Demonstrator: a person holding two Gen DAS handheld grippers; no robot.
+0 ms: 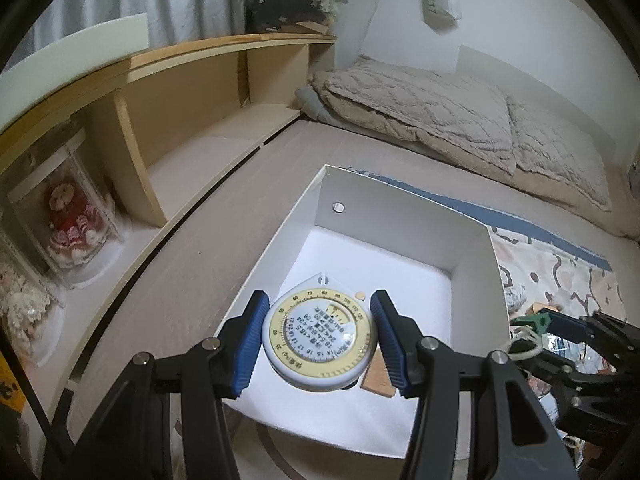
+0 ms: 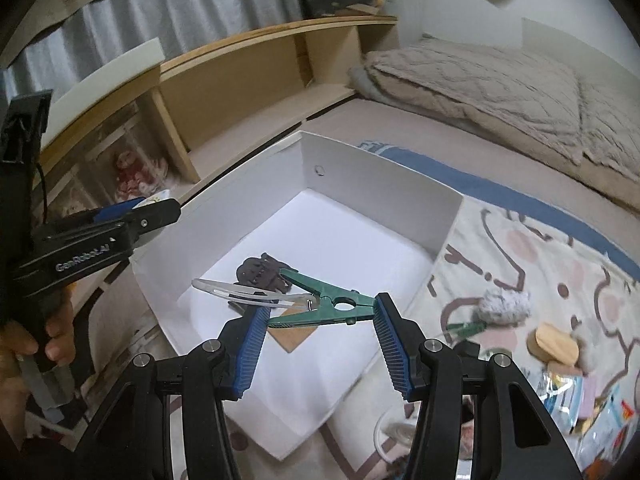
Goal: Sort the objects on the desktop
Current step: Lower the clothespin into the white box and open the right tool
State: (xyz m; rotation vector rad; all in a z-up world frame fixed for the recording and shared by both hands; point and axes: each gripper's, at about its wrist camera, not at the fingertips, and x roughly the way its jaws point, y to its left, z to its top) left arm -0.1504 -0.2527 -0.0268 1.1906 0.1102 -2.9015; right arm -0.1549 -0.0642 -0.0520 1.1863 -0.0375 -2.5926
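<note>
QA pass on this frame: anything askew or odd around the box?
Nothing damaged or spilled. The green clip sits between the right gripper pads, seemingly touching only one, with a clear clip hooked to its end over the white box.

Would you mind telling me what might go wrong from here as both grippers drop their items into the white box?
The round white-and-yellow tape measure could land on the wooden square lying in the white box.

The green plastic clothespin, touched at only one end by the right gripper, may swing or slip.
</note>
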